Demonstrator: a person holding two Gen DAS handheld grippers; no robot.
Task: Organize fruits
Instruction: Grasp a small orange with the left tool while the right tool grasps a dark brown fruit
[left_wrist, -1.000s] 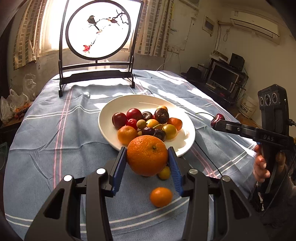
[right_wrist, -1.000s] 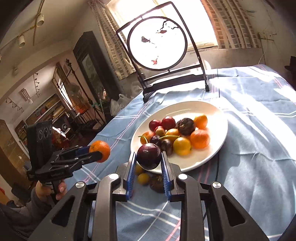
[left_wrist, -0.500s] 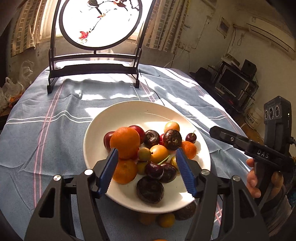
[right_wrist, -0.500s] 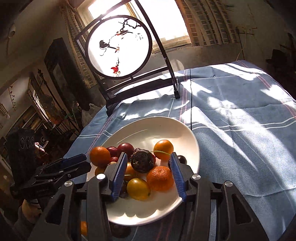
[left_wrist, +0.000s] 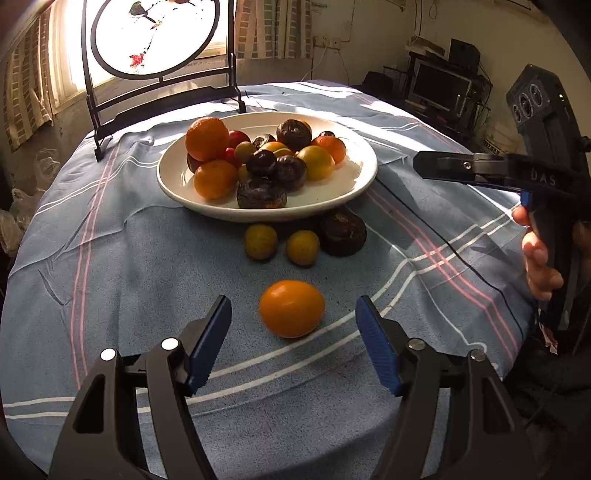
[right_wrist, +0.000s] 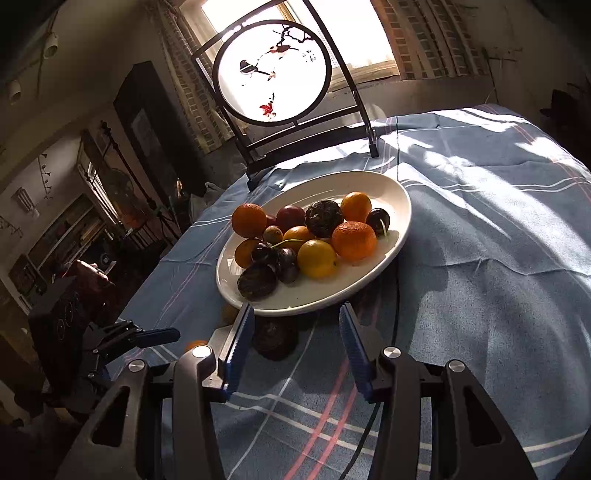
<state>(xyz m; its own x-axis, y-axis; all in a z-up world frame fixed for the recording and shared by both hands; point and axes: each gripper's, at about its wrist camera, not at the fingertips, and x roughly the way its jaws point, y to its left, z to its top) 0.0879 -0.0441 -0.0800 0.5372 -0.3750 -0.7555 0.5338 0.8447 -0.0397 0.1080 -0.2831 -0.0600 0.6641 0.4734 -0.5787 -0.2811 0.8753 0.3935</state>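
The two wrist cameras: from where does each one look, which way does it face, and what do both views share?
Left wrist: sits behind the left gripper, its jaws opening, aimed down at the loose orange fruit before the white plate; the right gripper and a hand show at right.
Right wrist: sits behind the right gripper, open, facing the plate's near rim and a dark fruit; the left gripper shows at left.
Shared: plate, blue cloth, round screen.
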